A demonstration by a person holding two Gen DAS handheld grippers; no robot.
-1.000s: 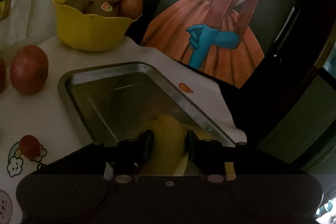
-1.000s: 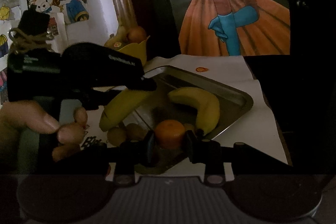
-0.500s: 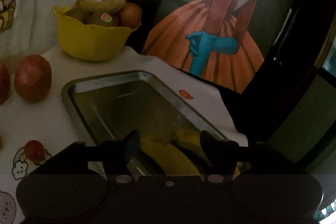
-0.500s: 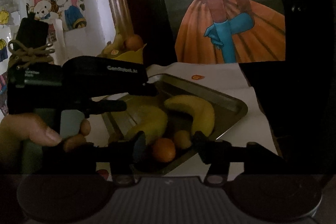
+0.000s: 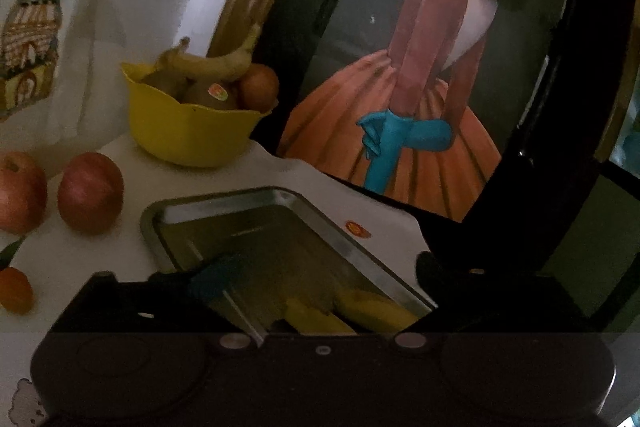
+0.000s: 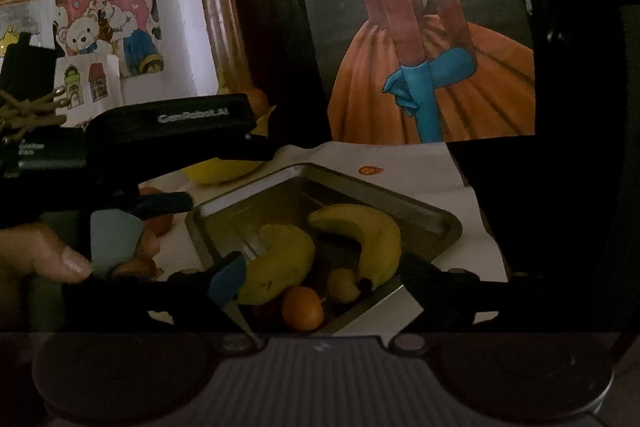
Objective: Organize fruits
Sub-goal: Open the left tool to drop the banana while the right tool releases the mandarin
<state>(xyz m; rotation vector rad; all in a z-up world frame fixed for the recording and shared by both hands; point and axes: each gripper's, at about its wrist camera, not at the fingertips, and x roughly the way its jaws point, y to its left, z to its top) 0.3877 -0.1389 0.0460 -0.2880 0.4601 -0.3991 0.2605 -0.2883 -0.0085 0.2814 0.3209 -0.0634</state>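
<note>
A metal tray [image 6: 436,219] holds two bananas [image 6: 280,259] [image 6: 368,235], a small orange [image 6: 303,308] and a small yellowish fruit [image 6: 342,283]. My right gripper [image 6: 320,279] is open and empty above the tray's near corner. My left gripper [image 5: 320,275] is open and empty above the same tray [image 5: 280,195], with the bananas [image 5: 372,307] just below it. It also shows in the right wrist view [image 6: 168,203], held by a hand at the left.
A yellow bowl [image 5: 184,131] with a banana, kiwis and an orange stands behind the tray. Two red apples [image 5: 90,193] [image 5: 18,193] and a small orange fruit [image 5: 14,291] lie on the white cloth at left. A framed painting [image 5: 400,87] leans behind.
Both grippers opened and let go: the left released a banana, the right a small orange, both now in the tray. Both grippers have drawn back and up.
</note>
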